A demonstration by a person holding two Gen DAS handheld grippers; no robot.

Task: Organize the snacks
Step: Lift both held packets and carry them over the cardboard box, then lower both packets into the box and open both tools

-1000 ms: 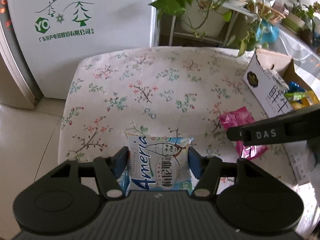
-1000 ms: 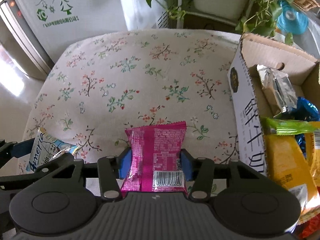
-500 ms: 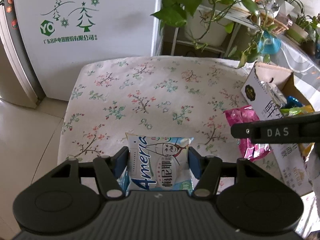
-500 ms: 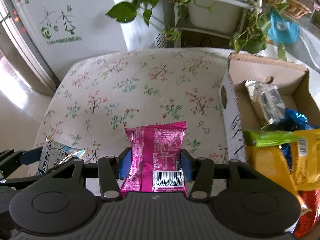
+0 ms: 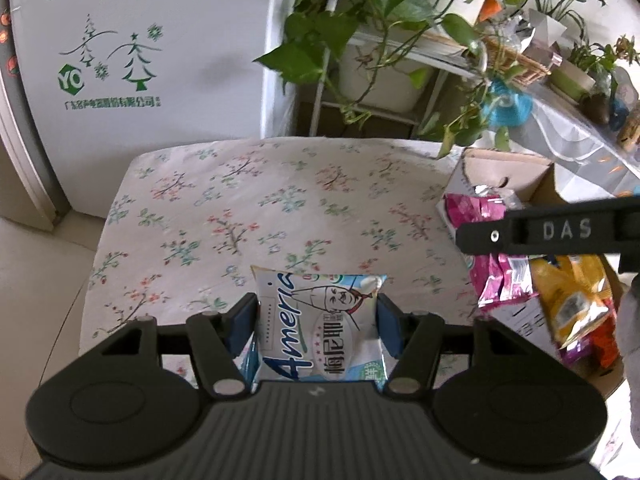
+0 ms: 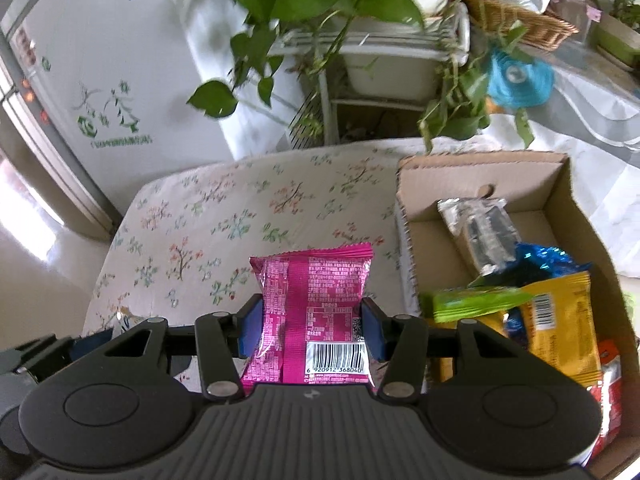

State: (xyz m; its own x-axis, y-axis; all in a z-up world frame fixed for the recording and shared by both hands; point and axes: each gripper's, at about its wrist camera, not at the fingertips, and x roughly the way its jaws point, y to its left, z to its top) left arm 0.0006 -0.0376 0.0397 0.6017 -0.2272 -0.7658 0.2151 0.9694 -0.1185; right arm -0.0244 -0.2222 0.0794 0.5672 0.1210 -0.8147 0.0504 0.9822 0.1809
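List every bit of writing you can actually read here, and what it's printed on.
"Ameri...": light blue snack packet.
"DAS": black arm of the other tool.
"YO": white fridge; the Chinese line beneath is too blurred.
"6 920912-368040": barcode on the pink packet; its fine print is too small.

The bench (image 5: 248,216) is covered by a white cloth (image 6: 224,216) printed with small floral sprigs in pink, green and blue, draped over its rounded far corners. An open cardboard box (image 6: 560,184) stands directly on the bench at its right edge. The box contains several snack packets; the rest of the visible cloth surface carries nothing.
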